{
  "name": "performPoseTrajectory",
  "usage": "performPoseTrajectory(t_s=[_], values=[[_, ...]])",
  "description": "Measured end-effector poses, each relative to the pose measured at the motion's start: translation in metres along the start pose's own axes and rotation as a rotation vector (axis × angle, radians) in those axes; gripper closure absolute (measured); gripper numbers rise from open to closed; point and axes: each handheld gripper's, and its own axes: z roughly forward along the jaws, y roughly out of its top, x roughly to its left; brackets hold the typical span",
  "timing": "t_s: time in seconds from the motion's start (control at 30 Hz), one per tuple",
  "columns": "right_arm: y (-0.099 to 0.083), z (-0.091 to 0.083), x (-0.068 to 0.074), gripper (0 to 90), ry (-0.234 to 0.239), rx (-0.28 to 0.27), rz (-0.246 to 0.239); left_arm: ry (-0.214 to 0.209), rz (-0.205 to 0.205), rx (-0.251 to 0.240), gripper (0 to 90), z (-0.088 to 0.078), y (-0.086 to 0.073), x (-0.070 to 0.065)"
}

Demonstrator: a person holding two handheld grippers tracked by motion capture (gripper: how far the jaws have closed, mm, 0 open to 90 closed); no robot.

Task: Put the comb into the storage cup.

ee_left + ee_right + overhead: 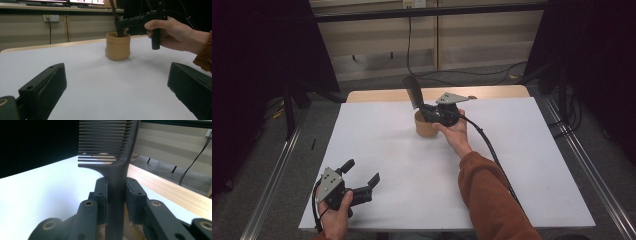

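Note:
A black comb stands upright with its teeth end up, and my right gripper is shut on its handle. In the right gripper view the pads press both sides of the comb's handle. The handle's lower end dips into a tan soft pouch at the far middle of the table; from the left gripper view the comb enters the pouch at its mouth. My left gripper rests near the front left corner, open, nothing between its fingers.
The white tabletop has a wooden strip along its far edge. Black cables lie on the floor beyond. Dark curtains and metal rails flank both sides. The right gripper's cable trails over the sleeve.

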Motion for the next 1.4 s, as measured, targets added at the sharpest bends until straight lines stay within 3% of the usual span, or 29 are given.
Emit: performPoseTrajectory(t_s=[0.33, 0.43, 0.7, 0.93, 1.4], values=[[0.002, 0.003, 0.002, 72.5, -0.004, 0.016, 0.004, -0.003, 0.002, 0.002, 2.3, 0.0, 0.0, 0.0], [-0.002, 0.008, 0.005, 72.5, -0.001, 0.064, -0.016, 0.002, -0.002, 0.002, 2.3, 0.0, 0.0, 0.0], [-0.003, 0.011, 0.007, 71.7, 0.013, 0.07, -0.002, -0.004, -0.001, 0.003, 2.3, 0.001, 0.0, 0.001], [-0.004, 0.014, 0.005, 72.2, -0.013, 0.062, 0.01, -0.004, -0.003, 0.003, 2.3, 0.0, 0.0, 0.0], [-0.005, 0.024, 0.009, 69.5, -0.013, 0.082, 0.01, -0.002, -0.006, -0.001, 2.3, 0.0, 0.0, 0.001]])
